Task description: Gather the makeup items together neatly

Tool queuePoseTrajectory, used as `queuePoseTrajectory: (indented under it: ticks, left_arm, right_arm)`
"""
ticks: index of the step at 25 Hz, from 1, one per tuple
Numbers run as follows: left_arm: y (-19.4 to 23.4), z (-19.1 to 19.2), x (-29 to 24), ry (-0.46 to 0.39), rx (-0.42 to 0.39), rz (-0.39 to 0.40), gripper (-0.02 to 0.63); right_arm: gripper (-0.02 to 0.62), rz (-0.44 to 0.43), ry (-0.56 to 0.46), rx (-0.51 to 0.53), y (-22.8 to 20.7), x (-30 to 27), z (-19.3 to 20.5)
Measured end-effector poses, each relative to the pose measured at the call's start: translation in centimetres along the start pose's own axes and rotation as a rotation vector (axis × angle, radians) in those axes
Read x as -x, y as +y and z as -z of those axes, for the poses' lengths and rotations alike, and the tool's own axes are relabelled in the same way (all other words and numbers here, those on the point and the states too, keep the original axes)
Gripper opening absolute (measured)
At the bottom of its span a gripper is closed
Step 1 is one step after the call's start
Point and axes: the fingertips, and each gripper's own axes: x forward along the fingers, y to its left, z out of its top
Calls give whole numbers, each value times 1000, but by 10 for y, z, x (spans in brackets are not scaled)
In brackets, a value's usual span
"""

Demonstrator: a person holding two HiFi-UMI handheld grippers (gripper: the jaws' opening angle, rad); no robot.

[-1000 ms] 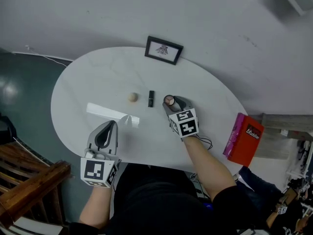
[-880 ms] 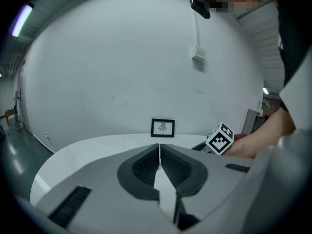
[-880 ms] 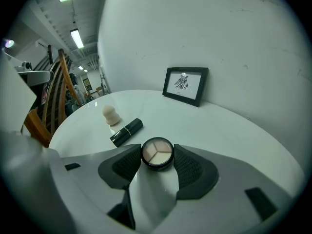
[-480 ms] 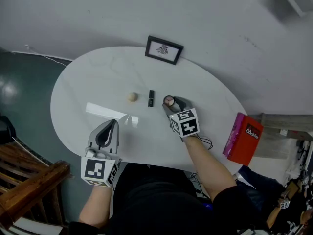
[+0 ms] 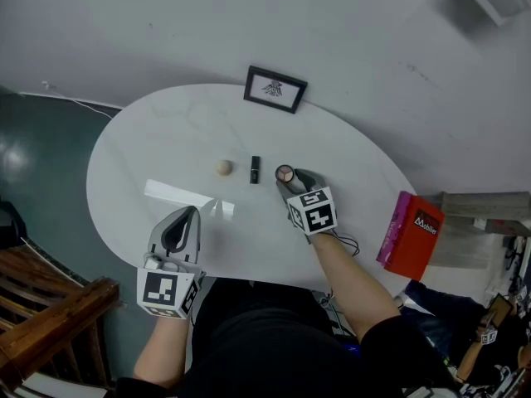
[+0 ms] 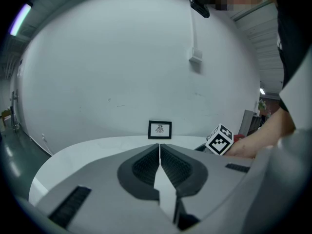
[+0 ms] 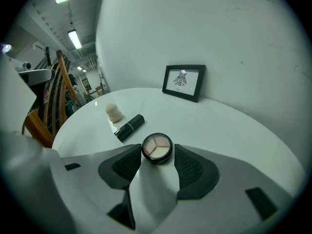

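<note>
Two tongs are showing over the white oval surface. The right tongs are pinching a round eyeshadow compact at their tips, with the pads touching it on both sides. The compact is sitting flat on the surface with its three pale shades facing up. The left tongs are being held pressed shut with nothing between them, near the person's edge and well apart from the makeup. Just beside the compact a black lipstick is lying on its side. A beige makeup sponge is standing near the lipstick's other side, so the three are forming a short row. A black picture frame is standing at the far edge by the wall.
</note>
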Motion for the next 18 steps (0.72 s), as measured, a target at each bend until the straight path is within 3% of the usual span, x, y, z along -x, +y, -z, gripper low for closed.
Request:
queuePoseTrajectory:
  ticks: [13,18]
  left_arm:
    - [16,-8,11,-32,18,-15,17]
    - [20,-19,17,-52,9,-20,17]
  right_arm:
    - [199,41,-12,-5,6,7,-14]
    - [198,-36,-33,26,46,7,-24]
